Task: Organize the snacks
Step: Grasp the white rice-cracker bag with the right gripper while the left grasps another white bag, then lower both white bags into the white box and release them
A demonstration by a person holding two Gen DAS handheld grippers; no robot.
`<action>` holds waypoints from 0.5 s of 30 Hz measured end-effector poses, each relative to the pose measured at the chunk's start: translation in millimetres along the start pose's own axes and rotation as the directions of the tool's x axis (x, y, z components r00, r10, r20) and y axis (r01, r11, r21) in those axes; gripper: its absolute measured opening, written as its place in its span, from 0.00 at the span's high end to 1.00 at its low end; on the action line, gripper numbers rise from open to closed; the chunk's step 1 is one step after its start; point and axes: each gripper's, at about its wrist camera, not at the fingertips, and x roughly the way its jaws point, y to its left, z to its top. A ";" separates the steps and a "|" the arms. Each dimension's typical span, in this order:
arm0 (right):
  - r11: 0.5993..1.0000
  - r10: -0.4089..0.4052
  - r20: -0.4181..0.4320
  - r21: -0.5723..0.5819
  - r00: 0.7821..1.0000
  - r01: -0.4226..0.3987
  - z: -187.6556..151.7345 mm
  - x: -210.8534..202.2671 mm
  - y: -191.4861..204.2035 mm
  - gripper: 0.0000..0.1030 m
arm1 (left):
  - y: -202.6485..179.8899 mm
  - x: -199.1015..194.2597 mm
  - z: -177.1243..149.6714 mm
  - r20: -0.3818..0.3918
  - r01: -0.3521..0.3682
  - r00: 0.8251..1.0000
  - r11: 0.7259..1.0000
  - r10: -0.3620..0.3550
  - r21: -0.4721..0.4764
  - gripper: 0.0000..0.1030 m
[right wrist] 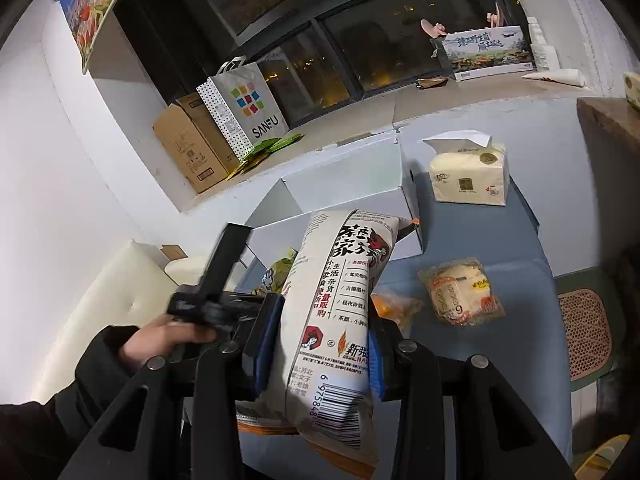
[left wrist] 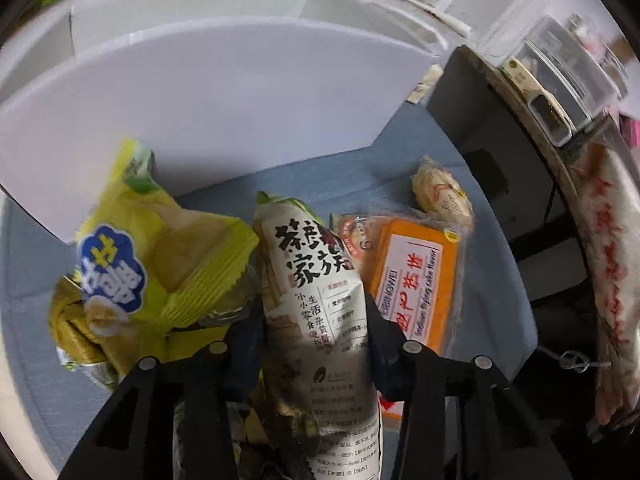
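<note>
- White snack bag (right wrist: 340, 312) w/ bold black Chinese characters; barcode at its lower end starts "6 975848". More small Chinese print down its side, too fine for us to read in full.
- Our right gripper (right wrist: 320, 344) is clamped on that bag: blue-padded fingers (right wrist: 266, 344) press it from both sides, bag standing up between them, top end leaning twd the white box (right wrist: 352, 176).
- Left wrist view: same white bag (left wrist: 316, 304) sits between the fingers of our left gripper (left wrist: 316, 320); both fingers look to be against it, so we read it as pinched here too.
- Yellow snack pack (left wrist: 160, 264) w/ blue cloud logo lies just left of the bag, touching it, atop other yellow-green wrappers.
- Orange pack (left wrist: 412, 280) just right of the bag; label has red Chinese text plus small English ending in "flavour".
- Round pastry in clear wrapper (right wrist: 460, 292) lies on the blue table (right wrist: 500, 240), apart from the bag, to its right.
- Tissue pack (right wrist: 468, 176) stands further back, beside the white box.
- On the window ledge: paper bag (right wrist: 244, 108) marked "SANFU" w/ coloured squares, next to a cardboard box (right wrist: 188, 148).
</note>
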 end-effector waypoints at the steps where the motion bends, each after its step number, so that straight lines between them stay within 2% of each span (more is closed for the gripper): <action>1: 1.000 -0.002 -0.003 0.005 1.000 0.002 -1.0 2.3 -3.4 0.60 | -4.8 -6.5 -3.3 0.022 -0.005 1.000 1.000 0.004 0.024 0.55; 3: 1.000 0.005 -0.011 0.019 1.000 -0.005 -3.3 5.8 -8.5 0.60 | -6.9 -21.9 -7.0 0.079 0.011 0.997 0.999 -0.014 0.042 0.55; 6: 1.000 0.005 -0.007 0.029 1.000 -0.005 -4.4 10.4 -10.6 0.60 | -9.6 -56.7 -15.1 0.198 0.030 0.979 0.998 -0.039 0.047 0.56; 8: 1.000 0.008 -0.002 0.029 1.000 -0.008 -4.5 12.0 -10.2 0.60 | -7.6 -87.7 -19.2 0.303 0.076 0.949 0.996 -0.086 0.044 0.56; 10: 0.999 0.011 0.006 0.032 1.000 -0.011 -2.0 14.6 -9.3 0.60 | -0.3 -112.4 -17.6 0.373 0.099 0.922 0.995 -0.103 0.030 0.56; 14: 1.000 0.012 0.031 0.003 0.999 -0.013 22.5 25.6 -2.6 0.60 | 25.6 -158.1 9.1 0.483 0.111 0.870 0.994 -0.094 -0.008 0.56; 15: 1.000 0.013 0.039 -0.011 0.999 -0.013 31.7 30.1 0.1 0.60 | 30.9 -166.9 16.2 0.493 0.119 0.865 0.993 -0.095 -0.018 0.56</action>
